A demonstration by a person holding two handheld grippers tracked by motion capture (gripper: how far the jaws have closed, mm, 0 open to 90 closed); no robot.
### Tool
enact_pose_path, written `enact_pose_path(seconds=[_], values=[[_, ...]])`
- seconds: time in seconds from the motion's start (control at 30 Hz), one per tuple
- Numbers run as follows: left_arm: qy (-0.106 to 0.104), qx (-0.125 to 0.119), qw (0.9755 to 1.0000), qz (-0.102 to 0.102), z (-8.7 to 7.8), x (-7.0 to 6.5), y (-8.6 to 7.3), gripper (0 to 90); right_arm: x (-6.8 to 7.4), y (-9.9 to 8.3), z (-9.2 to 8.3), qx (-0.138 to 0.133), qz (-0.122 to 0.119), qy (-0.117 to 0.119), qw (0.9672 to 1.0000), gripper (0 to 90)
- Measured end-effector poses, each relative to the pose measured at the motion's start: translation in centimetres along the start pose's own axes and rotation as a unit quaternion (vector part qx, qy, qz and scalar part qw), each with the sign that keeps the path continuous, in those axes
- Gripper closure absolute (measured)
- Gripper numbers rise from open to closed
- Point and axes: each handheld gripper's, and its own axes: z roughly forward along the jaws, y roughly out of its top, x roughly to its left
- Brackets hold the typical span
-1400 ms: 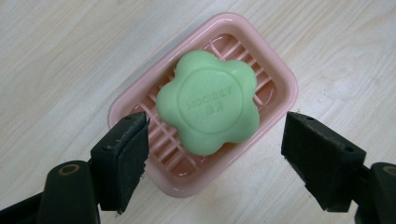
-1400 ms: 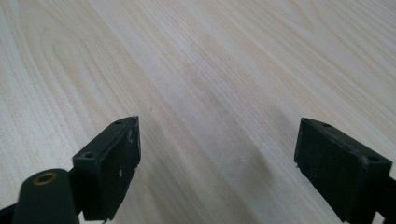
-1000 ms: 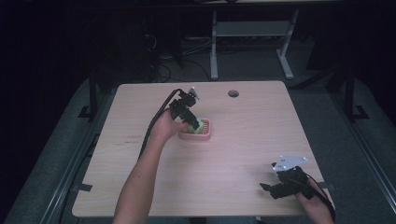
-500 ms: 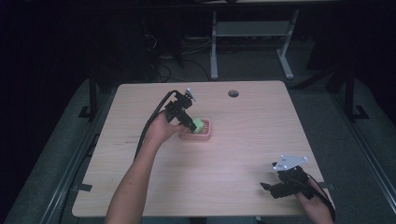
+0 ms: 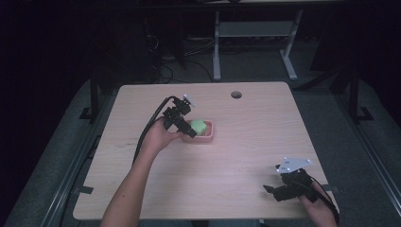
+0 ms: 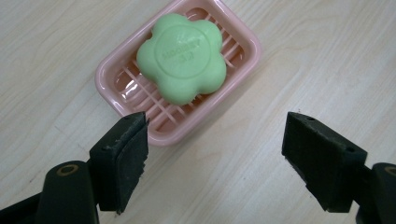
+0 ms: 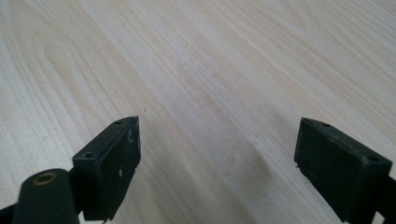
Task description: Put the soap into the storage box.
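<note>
Green soap (image 6: 181, 57) x1 in pink dish (image 6: 114, 74) x1; both grippers' jaws apart, empty.

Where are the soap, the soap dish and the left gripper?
soap (image 6: 181, 57), left gripper view, centre of its stamped top
soap dish (image 6: 109, 81), left gripper view, pink rim
left gripper (image 6: 215, 158), left gripper view, midway between its fingers
</note>
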Motion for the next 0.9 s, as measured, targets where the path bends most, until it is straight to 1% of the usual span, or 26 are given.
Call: enact_pose_path(seconds=[0.07, 0.13, 0.2, 0.23, 0.4, 0.47, 0.5, 0.6, 0.63, 0.67, 0.7, 0.77, 0.83, 0.87, 0.9], values=[[0.000, -0.007, 1.0000, -0.001, -0.1, -0.1, -0.3, 22.4, -0.1, 0.0, 0.0, -0.002, -0.004, -0.002, 1.0000, 14.0], [0.001, -0.009, 1.0000, -0.003, -0.1, -0.2, -0.6, 22.5, -0.2, 0.0, 0.0, -0.003, -0.001, -0.002, 1.0000, 14.0], [-0.002, -0.003, 1.0000, -0.005, 0.0, -0.2, -0.8, 22.5, -0.2, -0.1, 0.0, -0.001, 0.001, -0.003, 1.0000, 14.0], [0.000, 0.000, 1.0000, -0.004, 0.0, -0.2, -0.9, 22.5, -0.2, -0.1, 0.0, -0.001, 0.001, -0.004, 1.0000, 14.0], [-0.002, -0.005, 1.0000, -0.001, 0.0, -0.2, -1.4, 22.5, -0.1, 0.0, 0.1, 0.001, 0.000, -0.004, 1.0000, 14.0], [-0.004, -0.009, 0.9999, -0.005, -0.1, -0.3, -1.7, 22.5, -0.1, 0.0, 0.1, 0.001, 0.000, -0.004, 1.0000, 14.0], [-0.005, -0.011, 0.9999, -0.004, -0.1, -0.3, -1.8, 22.5, -0.1, 0.0, 0.2, 0.002, 0.000, -0.003, 1.0000, 14.0], [-0.006, -0.009, 0.9999, -0.006, -0.1, -0.3, -2.3, 22.4, -0.1, 0.0, 0.2, 0.000, -0.001, -0.005, 1.0000, 14.0], [-0.005, -0.009, 0.9999, -0.003, -0.1, -0.3, -2.4, 22.4, -0.1, 0.0, 0.2, 0.000, -0.001, -0.004, 1.0000, 14.0], [-0.006, -0.009, 0.9999, -0.008, 0.0, -0.4, -2.6, 22.4, -0.1, 0.0, 0.2, 0.000, -0.001, -0.005, 1.0000, 14.0], [-0.005, -0.010, 0.9999, -0.008, 0.0, -0.4, -2.8, 22.4, -0.1, 0.0, 0.2, 0.000, -0.001, -0.006, 1.0000, 14.0], [-0.004, -0.007, 1.0000, -0.005, 0.0, -0.4, -3.1, 22.4, 0.0, 0.0, 0.3, 0.001, -0.001, -0.005, 1.0000, 14.0], [-0.006, -0.006, 0.9999, -0.006, 0.1, -0.5, -3.4, 22.4, 0.0, 0.0, 0.3, 0.003, -0.001, -0.005, 1.0000, 14.0], [-0.005, -0.004, 1.0000, -0.003, 0.1, -0.4, -3.5, 22.4, 0.0, 0.0, 0.3, 0.004, -0.003, -0.006, 1.0000, 14.0], [-0.006, -0.005, 0.9999, -0.007, 0.1, -0.5, -3.6, 22.4, 0.0, 0.1, 0.3, 0.004, -0.002, -0.005, 1.0000, 14.0]])
